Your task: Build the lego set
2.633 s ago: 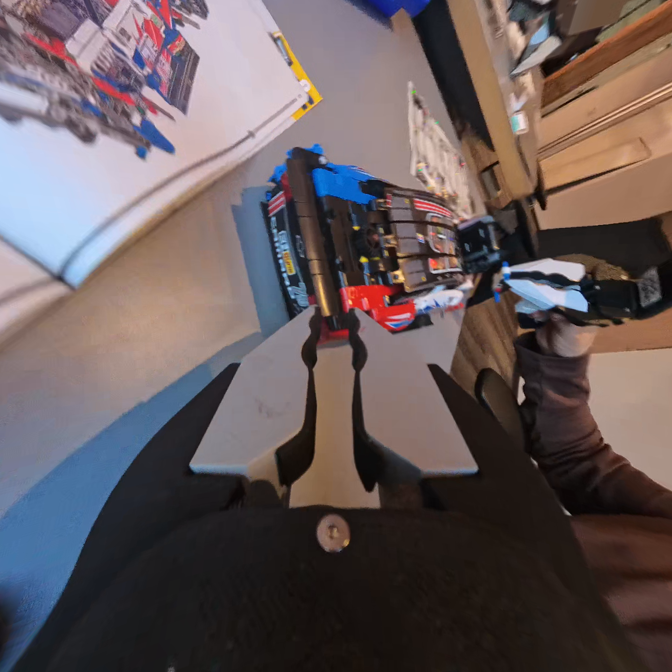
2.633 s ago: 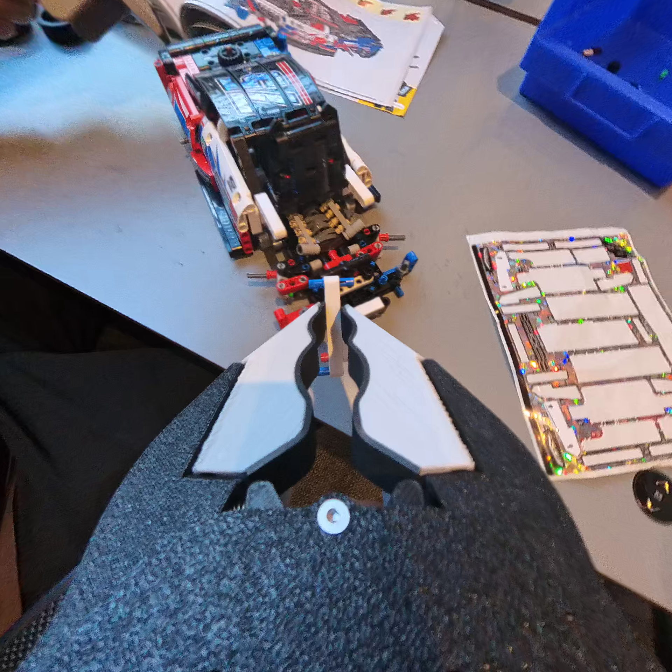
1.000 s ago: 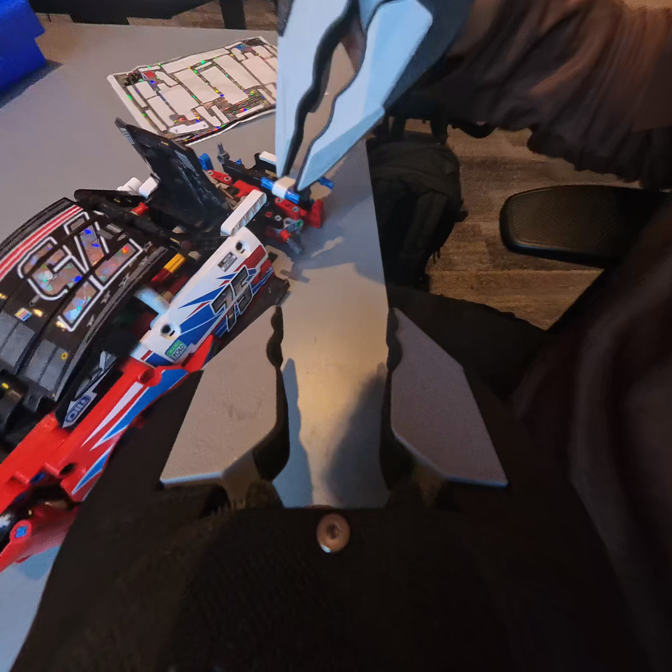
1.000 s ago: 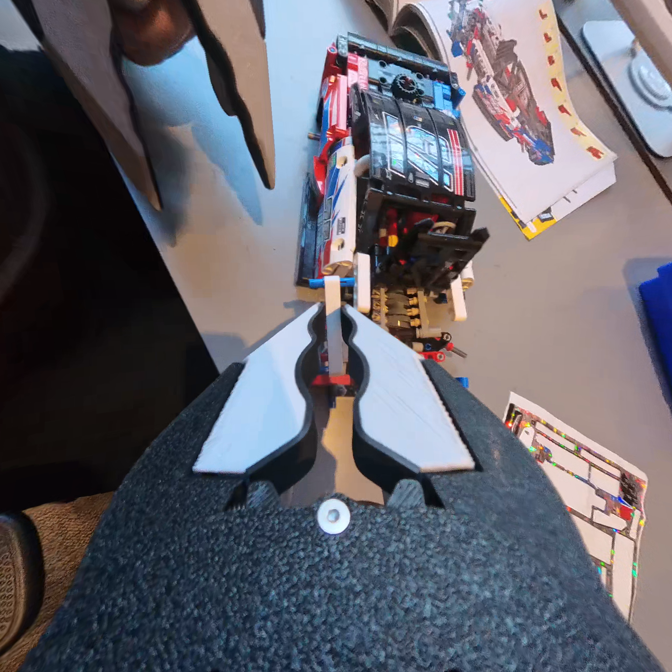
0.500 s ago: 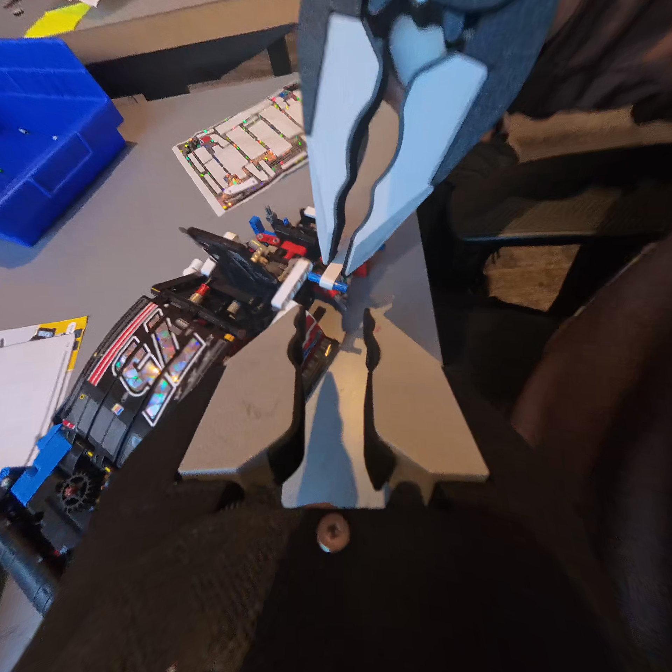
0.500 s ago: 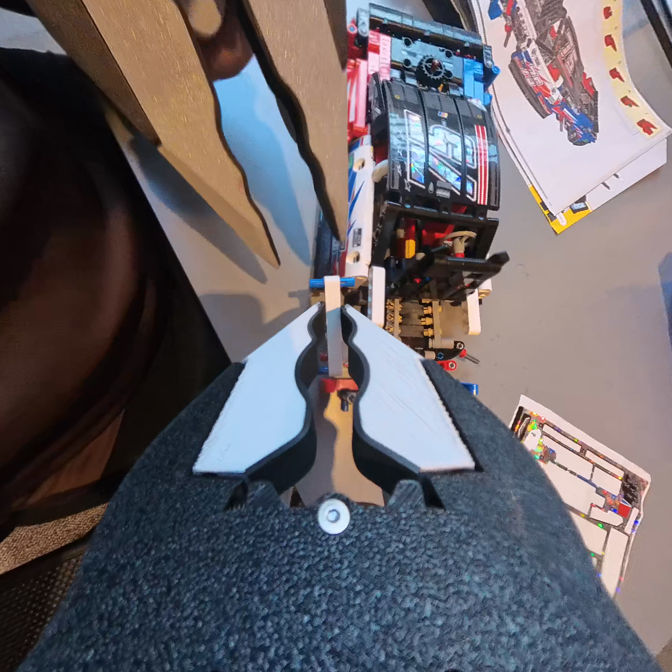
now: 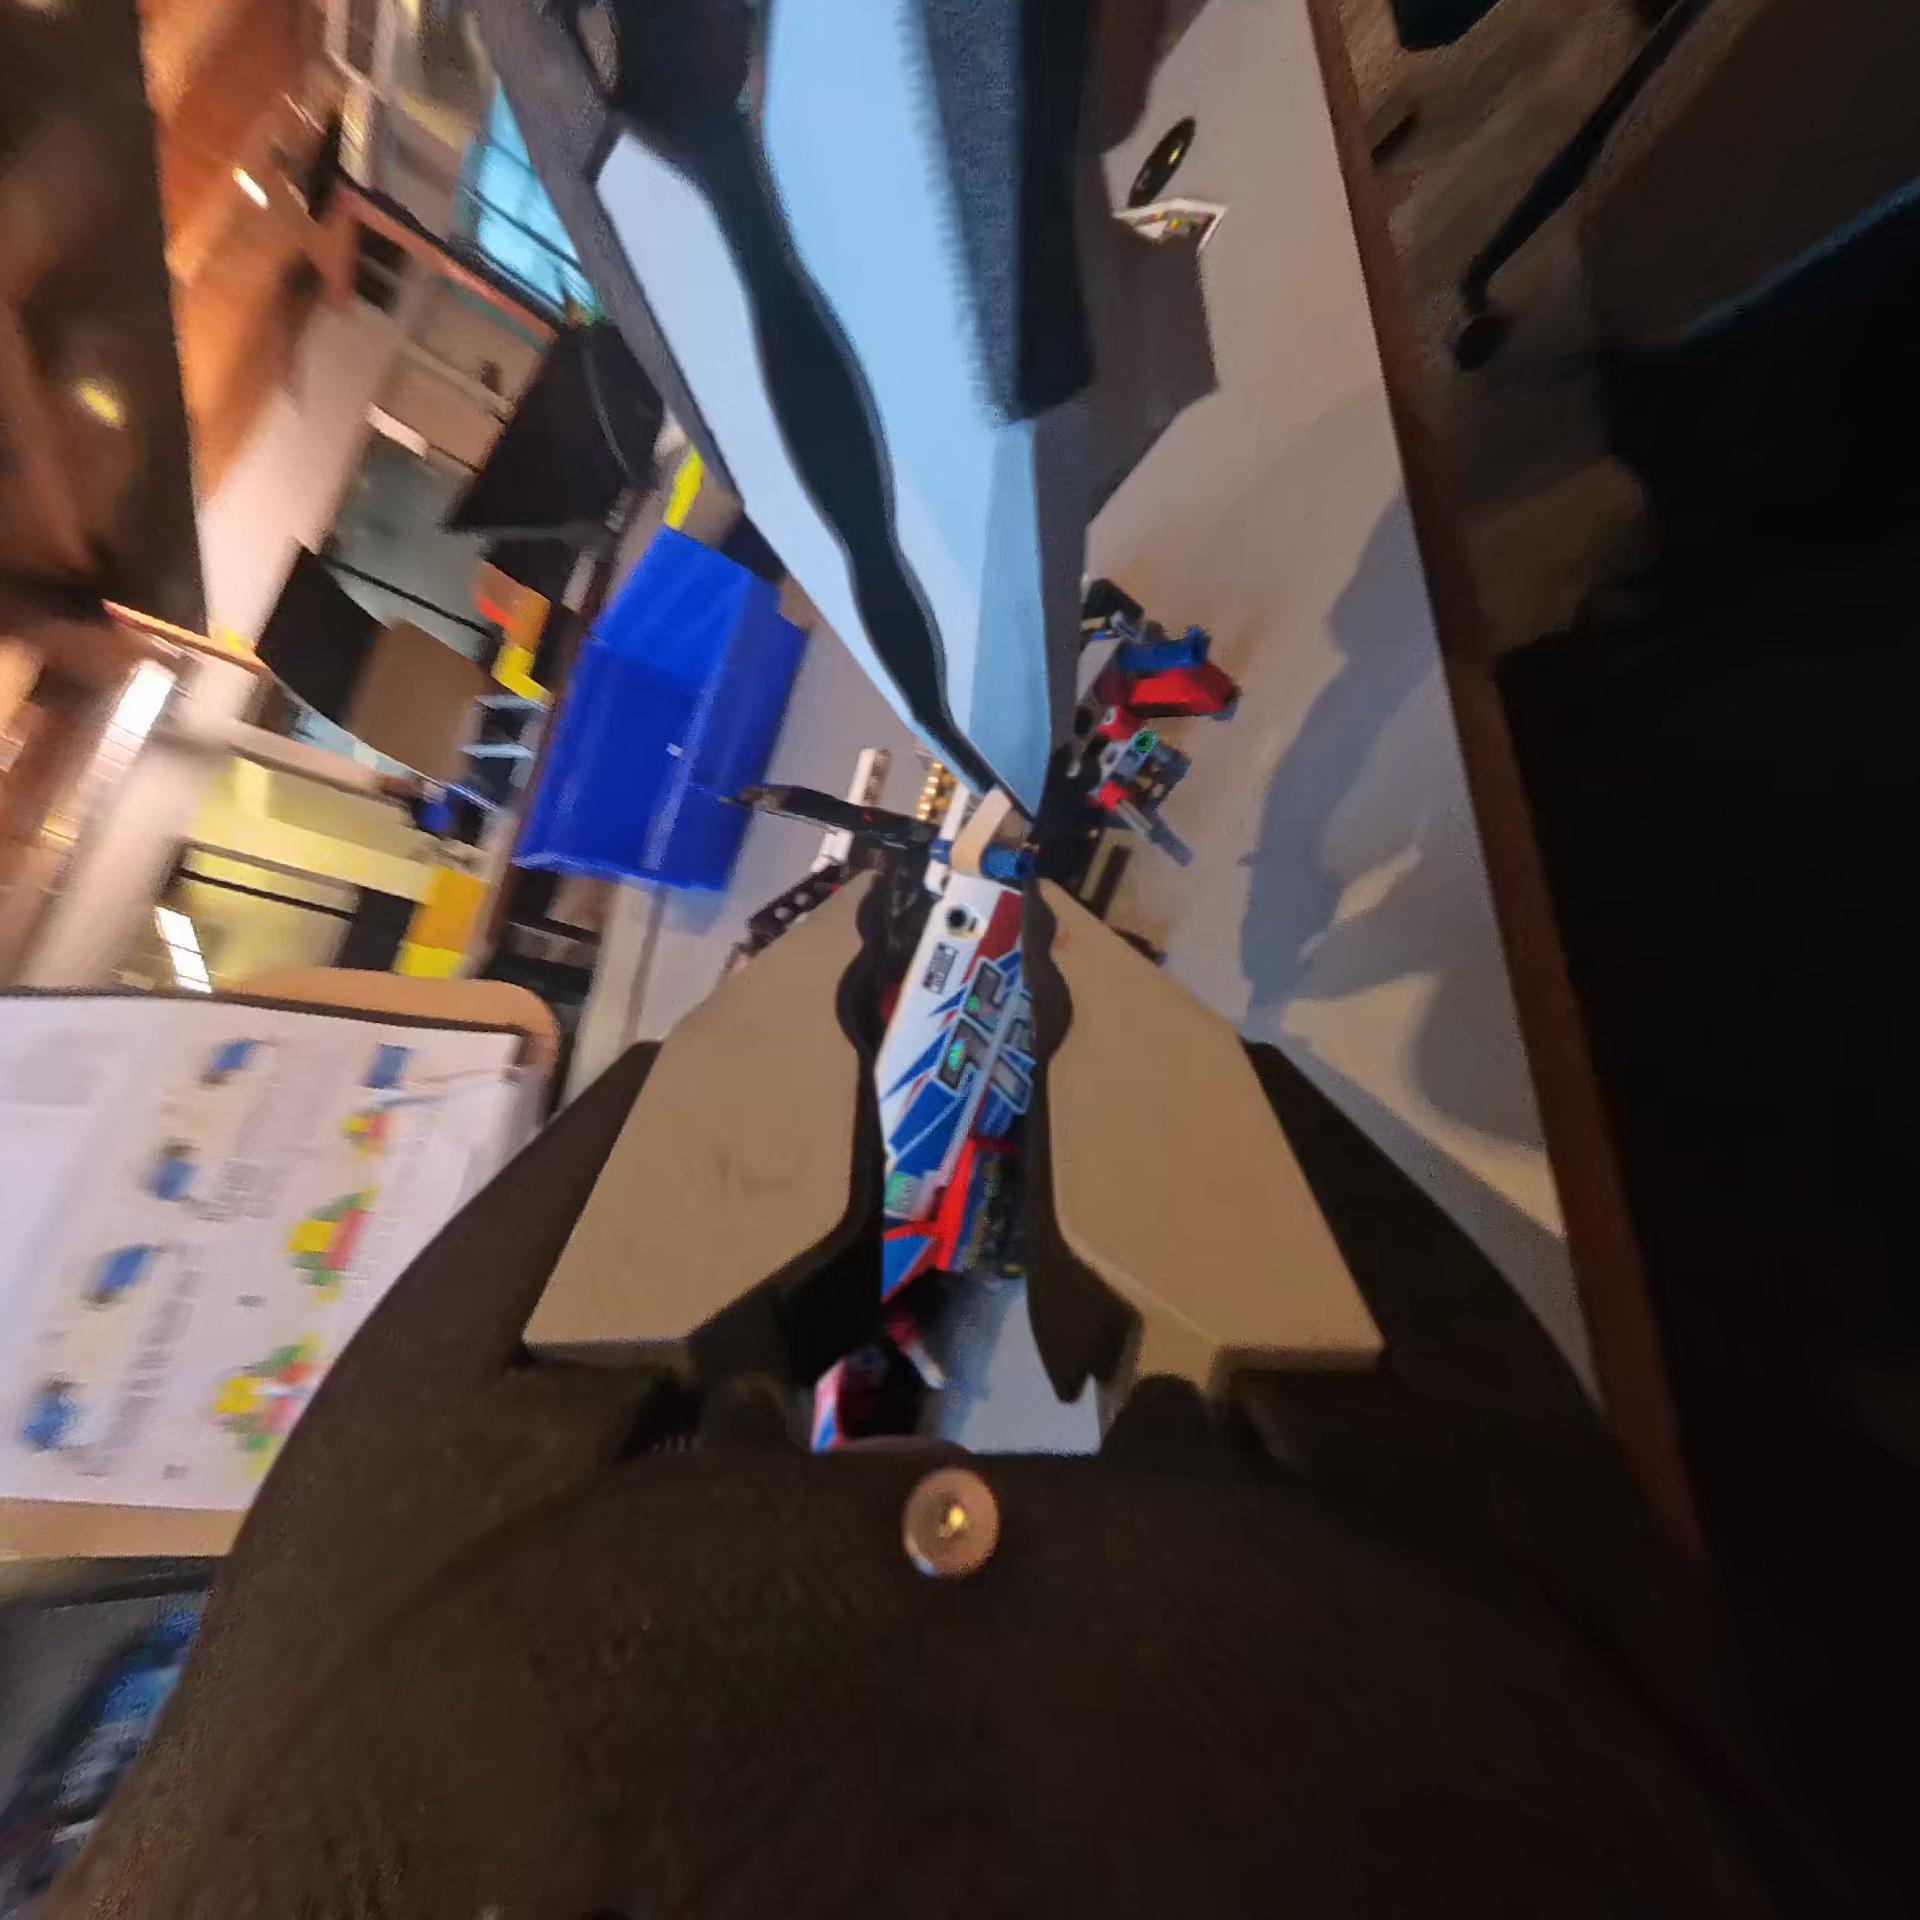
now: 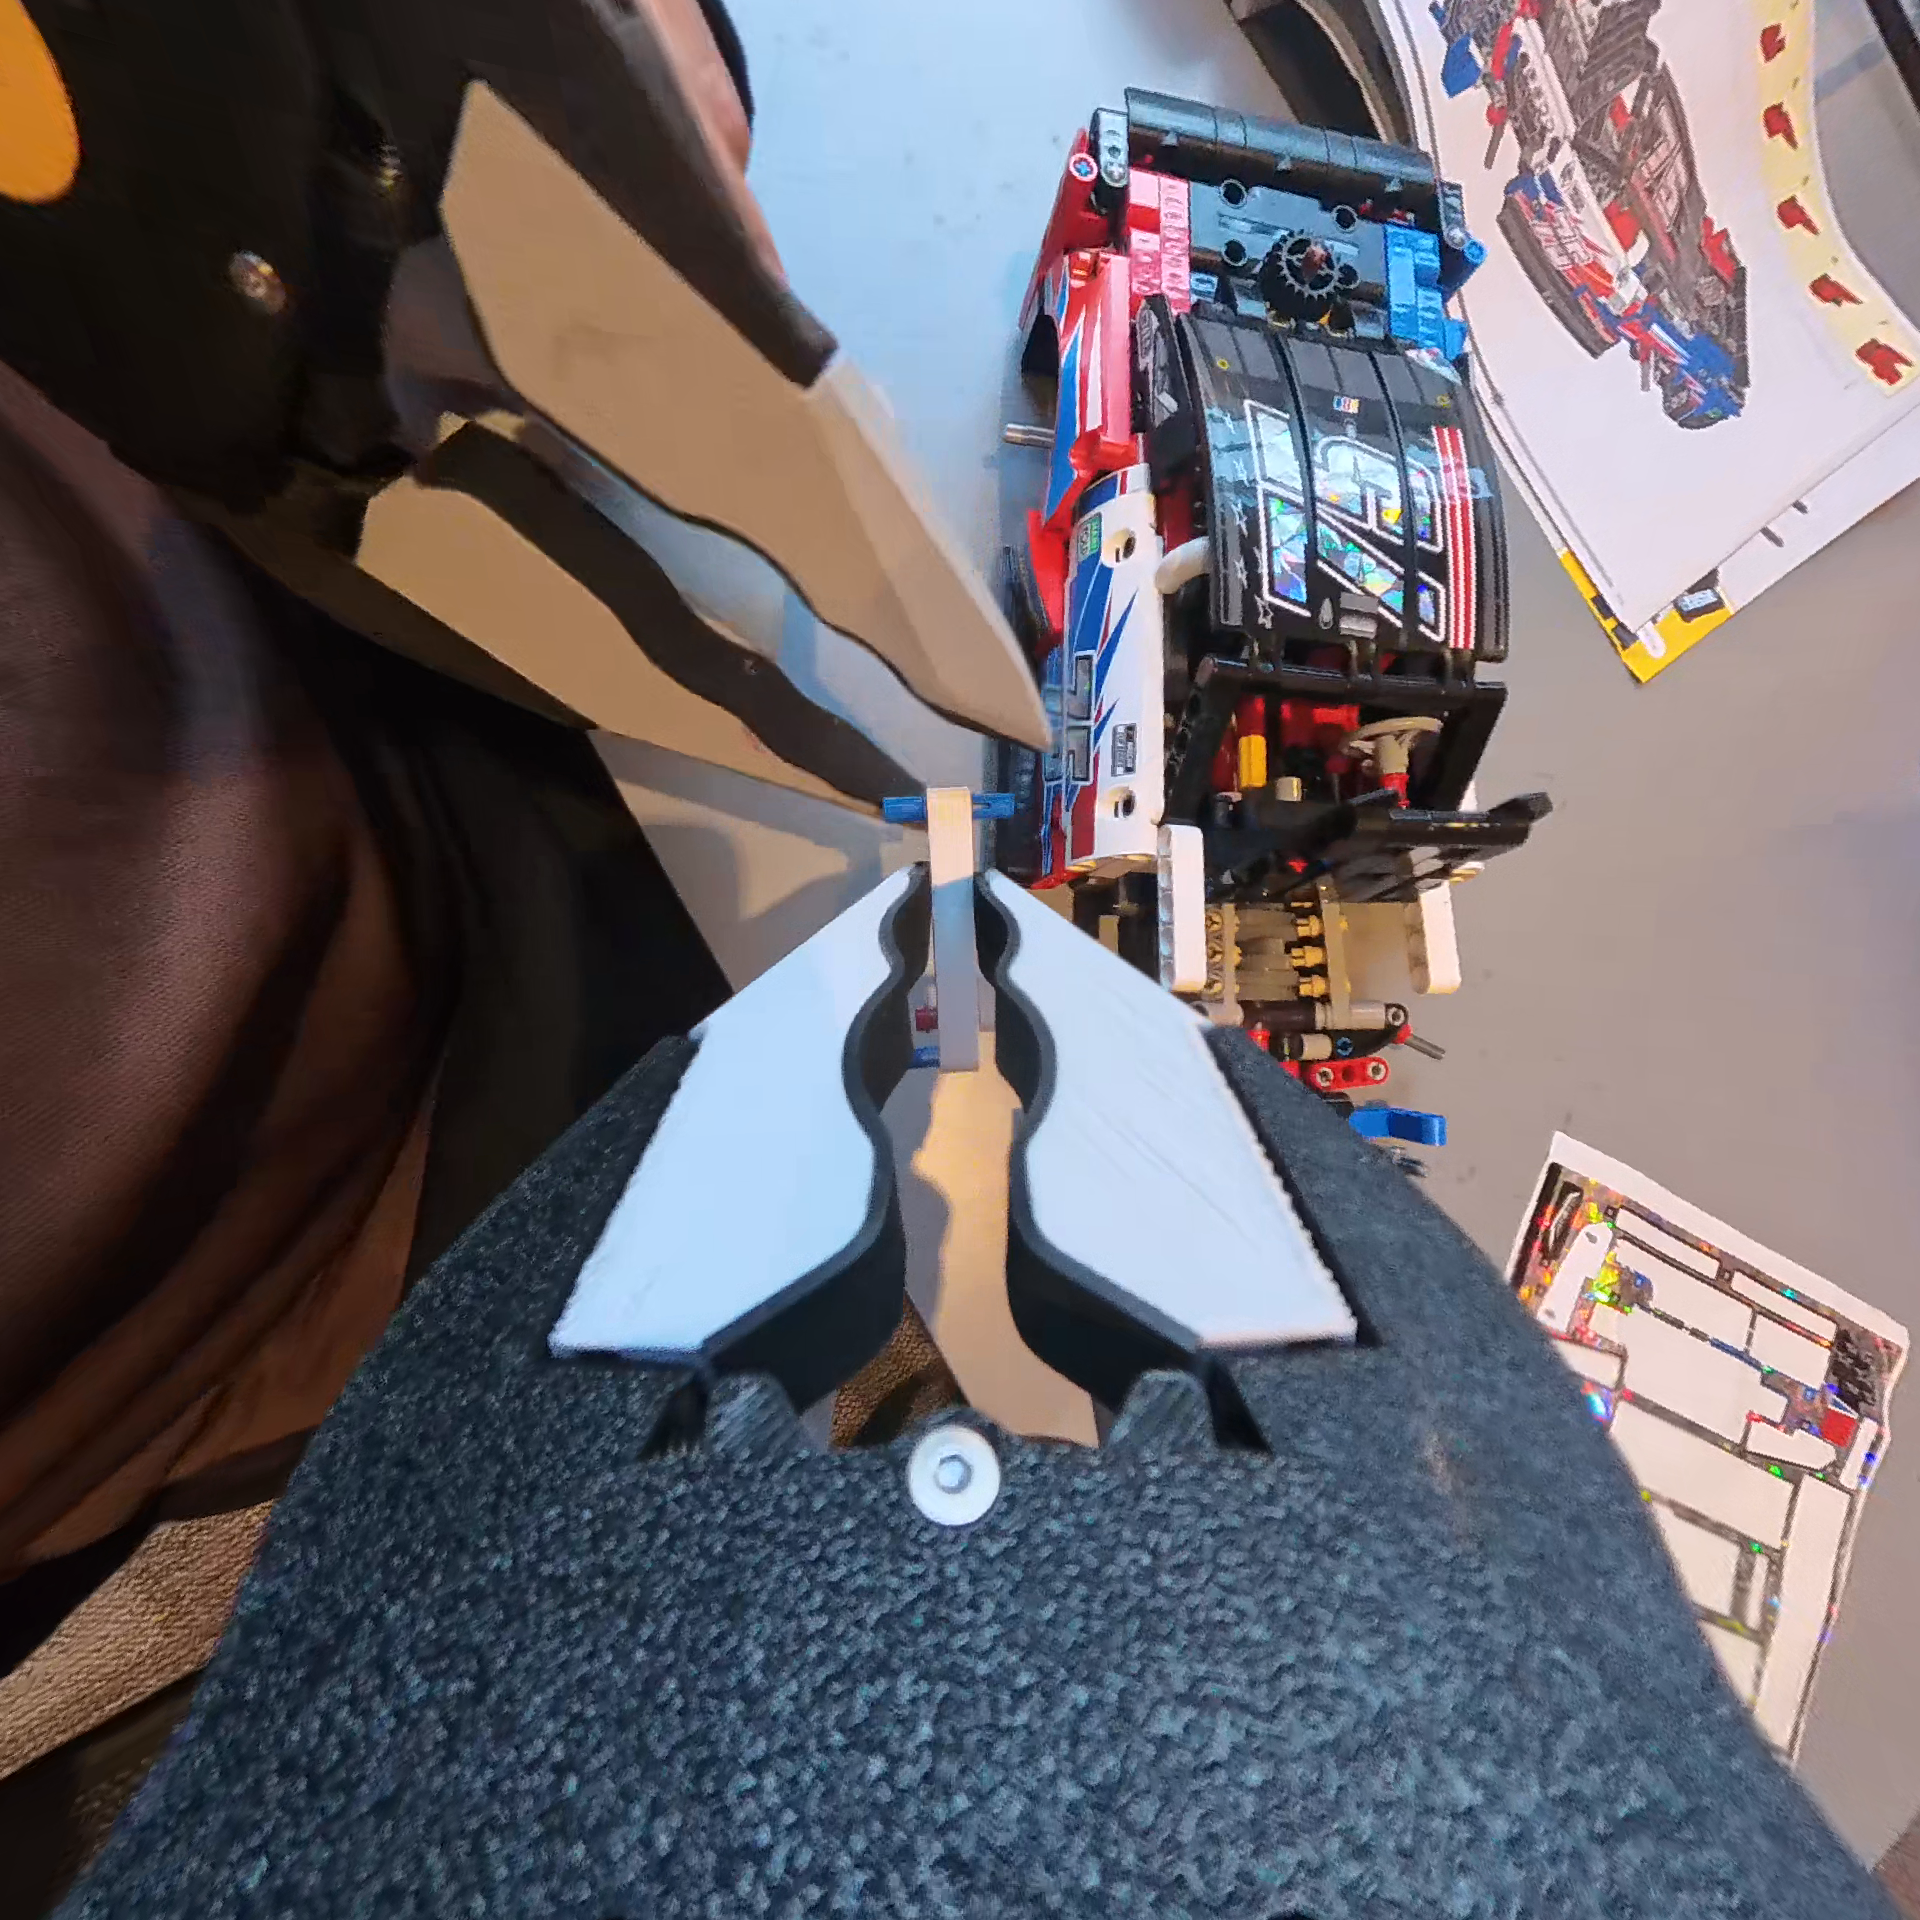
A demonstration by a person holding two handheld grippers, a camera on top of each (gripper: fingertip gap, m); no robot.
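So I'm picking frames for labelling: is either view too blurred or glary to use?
Left wrist view: motion-smeared, worst on the instruction sheet and background; fisheye tilt. Right wrist view: sharp on the white beam and Lego car; only the left gripper is slightly soft, with holographic sparkle on the sticker sheet.

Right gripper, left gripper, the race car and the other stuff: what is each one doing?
right gripper: shut on white beam.
white beam: upright, blue pin through top.
left gripper: open, straddling the car's side.
lego car: unfinished, wheelless, on table.
instruction booklet: open.
sticker sheet: flat, mostly peeled.
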